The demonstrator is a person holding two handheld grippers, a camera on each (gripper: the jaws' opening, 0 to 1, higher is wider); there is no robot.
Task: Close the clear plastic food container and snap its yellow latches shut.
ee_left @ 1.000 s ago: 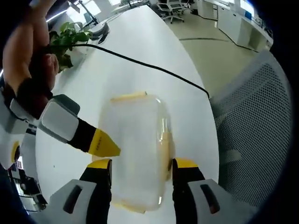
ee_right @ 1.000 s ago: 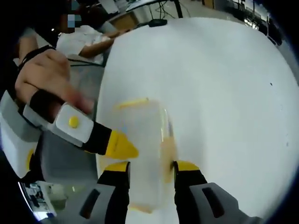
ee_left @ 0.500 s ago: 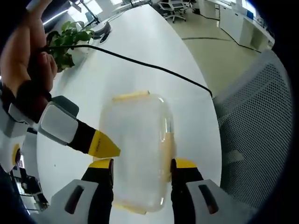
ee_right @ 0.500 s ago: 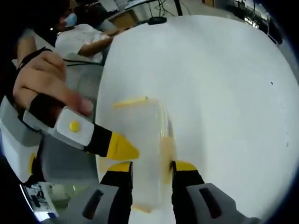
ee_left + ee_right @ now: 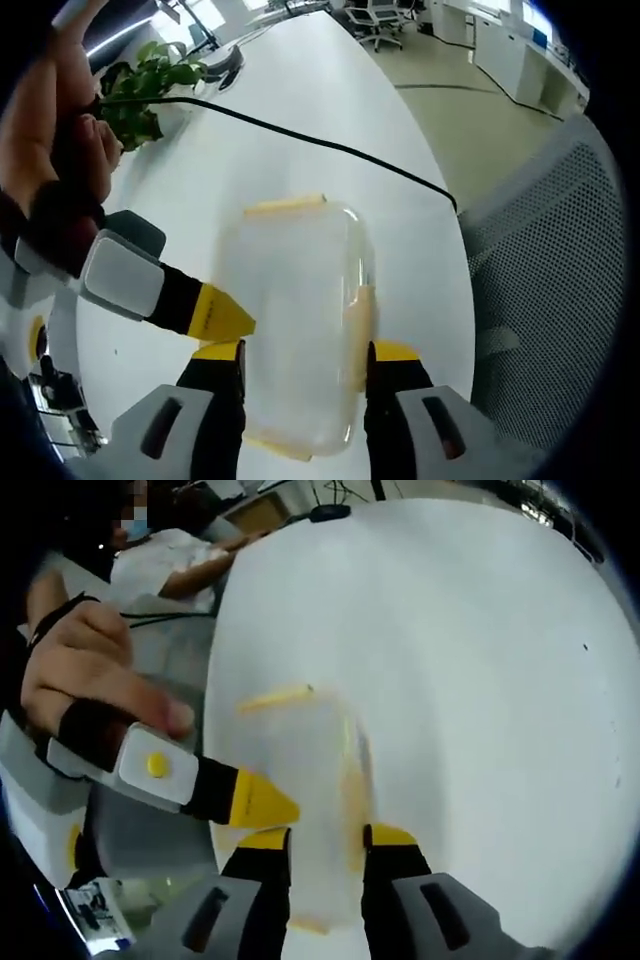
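Note:
A clear plastic container (image 5: 295, 300) lies on the white table (image 5: 300, 90) with its lid on. Yellow latches show at its far end (image 5: 285, 206), along its right side (image 5: 357, 325) and at the near end. My left gripper (image 5: 305, 350) is open, its jaws standing over the container's near half, the right jaw beside the side latch. The right gripper (image 5: 225, 312) reaches in from the left, its yellow tip at the container's left edge. In the right gripper view the container (image 5: 300, 770) lies under my open right gripper (image 5: 328, 835), with the left gripper (image 5: 262, 802) beside it.
A black cable (image 5: 330, 148) crosses the table beyond the container, and a green plant (image 5: 145, 90) stands at the far left. A grey mesh chair (image 5: 540, 280) is past the table's right edge. A person in white (image 5: 180, 565) sits at the table's far side.
The right gripper's jaws have drawn a little closer together over the container. Both views shifted slightly; the container has stayed in place.

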